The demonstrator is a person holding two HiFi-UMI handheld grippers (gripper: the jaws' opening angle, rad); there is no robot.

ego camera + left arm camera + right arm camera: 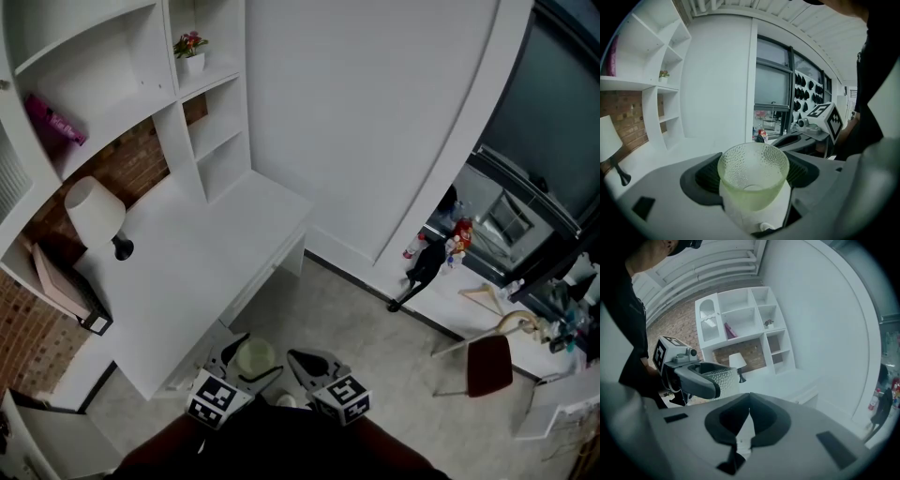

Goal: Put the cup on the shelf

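Left gripper (251, 359) pinches the green cup (752, 176); right gripper (749, 411), fingers pressed together, empty — the tapered cup may slip on the reach to the shelf (212, 81).

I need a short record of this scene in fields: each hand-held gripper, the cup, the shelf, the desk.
left hand-held gripper: shut on the cup
cup: pale green textured glass, upright
right hand-held gripper: jaws together, empty
shelf: white unit over the desk
on shelf: potted plant, pink item
on desk: lamp
task state: cup not yet on shelf
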